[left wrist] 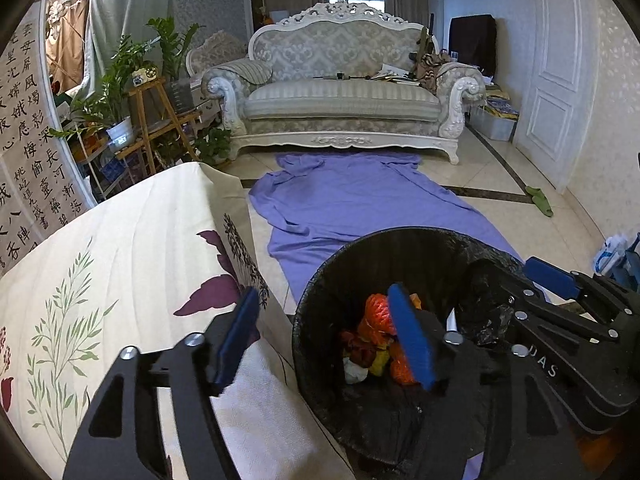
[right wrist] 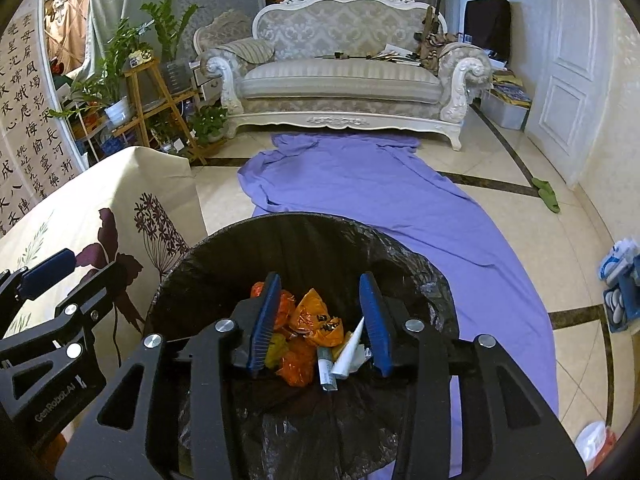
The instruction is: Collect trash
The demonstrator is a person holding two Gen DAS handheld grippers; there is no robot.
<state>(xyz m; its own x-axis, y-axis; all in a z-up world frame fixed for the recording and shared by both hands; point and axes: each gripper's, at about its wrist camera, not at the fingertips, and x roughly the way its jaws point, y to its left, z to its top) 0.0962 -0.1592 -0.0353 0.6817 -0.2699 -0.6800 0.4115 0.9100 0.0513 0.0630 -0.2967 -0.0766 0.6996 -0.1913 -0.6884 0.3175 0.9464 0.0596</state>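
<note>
While angled down over the bin, left gripper released, right gripper released.

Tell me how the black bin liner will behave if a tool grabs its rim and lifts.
The bin liner looks thin and crinkled, so probably floppy, bunching when pinched. Its glossy film may slip. Only a few wrappers lie inside, so it likely lifts light.

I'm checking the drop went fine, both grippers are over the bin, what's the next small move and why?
Probably lift both grippers up and away from the trash bin. The right gripper and left gripper both stand open with nothing between their fingers, and the orange wrappers and white tube already lie inside.
</note>
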